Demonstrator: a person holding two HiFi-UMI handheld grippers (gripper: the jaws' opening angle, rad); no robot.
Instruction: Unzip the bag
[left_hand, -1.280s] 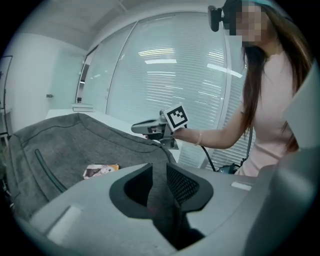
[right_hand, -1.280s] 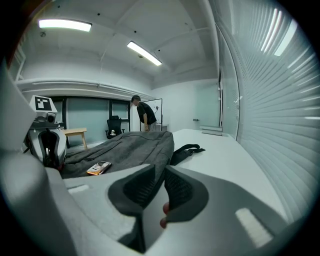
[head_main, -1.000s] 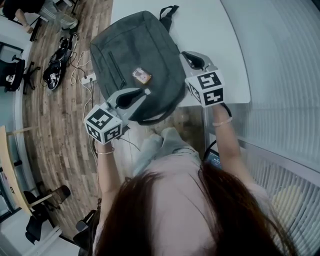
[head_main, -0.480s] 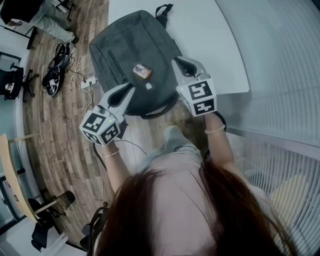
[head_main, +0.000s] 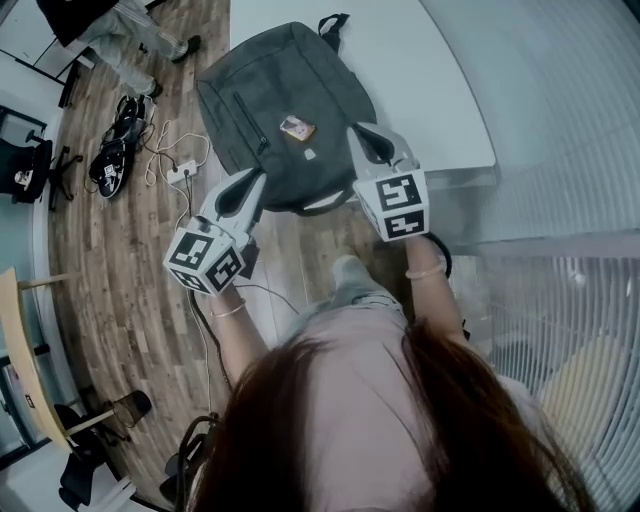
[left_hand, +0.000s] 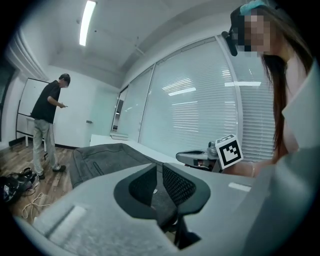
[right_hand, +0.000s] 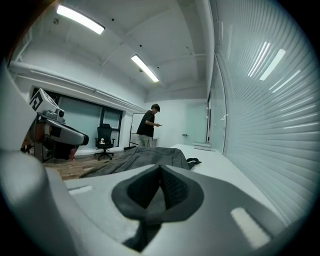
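1. On the white table (head_main: 440, 90) the bag (head_main: 285, 110) lies flat with its near end hanging over the edge, and no zip looks opened yet
2. Left gripper (head_main: 259, 177) is at the bag's near-left edge. Its jaws have just been closing and are down to a thin slit. Grey cloth shows through the gap, but nothing looks pinched, so call it released for now
3. Right gripper (head_main: 354, 129) sits over the near-right edge with its tips clenched together, and I see no pull or cloth caught between them
4. What that means: the left seems to be narrowing for a grab at a zip pull, though I can't make out a pull at its tips. By my read, the unzipping itself hasn't started
5. Against a second ago: the left tips were over the middle of the bag's near end and now sit out at the left edge. The right has come along the right side toward the person. The bag lies much as it did, with the orange tag (head_main: 297, 127) on top as before
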